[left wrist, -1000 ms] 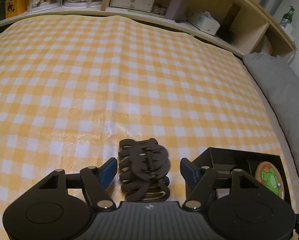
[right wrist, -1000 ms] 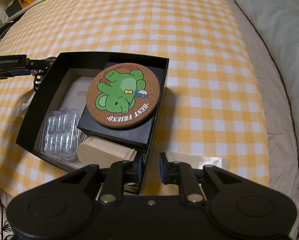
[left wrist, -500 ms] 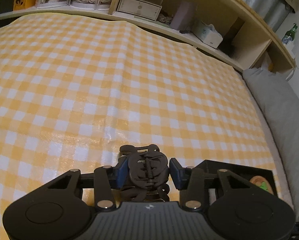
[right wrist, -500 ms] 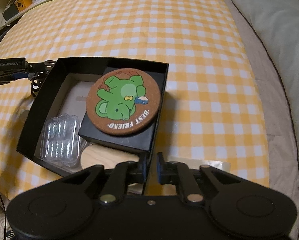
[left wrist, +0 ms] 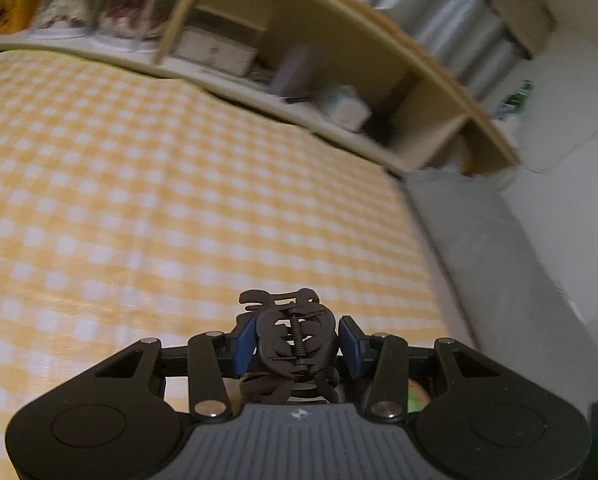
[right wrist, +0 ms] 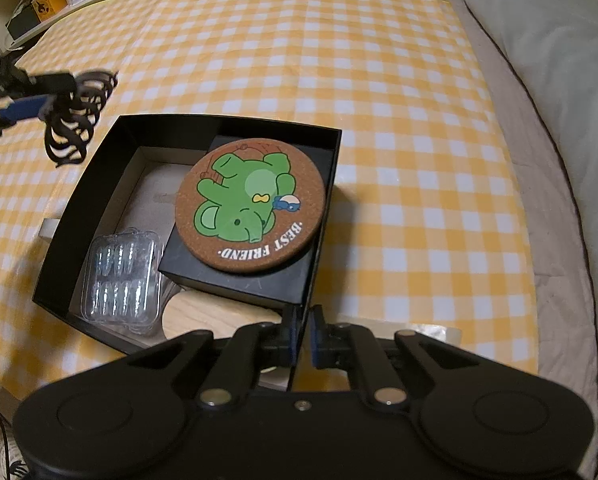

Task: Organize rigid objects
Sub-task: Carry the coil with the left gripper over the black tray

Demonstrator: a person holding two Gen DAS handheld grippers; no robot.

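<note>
- The yellow checked cloth (right wrist: pixel 379 80) covers the bed, with a grey pillow (right wrist: pixel 559 60) along its right side and wooden shelves (left wrist: pixel 339 52) beyond its far edge; none of this differs from a second ago.
- The black box (right wrist: pixel 83 200) sits where it was. Inside it lie a smaller black box (right wrist: pixel 235 280), the cork coaster with a green elephant (right wrist: pixel 251 204) resting on that, a clear plastic tray (right wrist: pixel 119 276) and a pale wooden piece (right wrist: pixel 203 312) near the front.
- The right gripper (right wrist: pixel 302 334) has narrowed from a small gap to fully together, its blue pads pinching the box's near wall. I judge it is steadying the box as a receiving container.
- The biggest change is on the left: a second ago the left gripper (left wrist: pixel 297 344) stood wide apart around the black hair claw clip (left wrist: pixel 295 340) lying on the cloth; now its pads are clamped on the clip's sides.
- The clip is now off the cloth. The right wrist view shows it hanging in the air (right wrist: pixel 75 120) just beyond the box's far left corner, teeth dangling downward.
- The left view is blurred, which suits a gripper in motion.
- My reading: pickup is done, and what remains is carrying the clip over the box wall and letting it go in the open left part.
</note>
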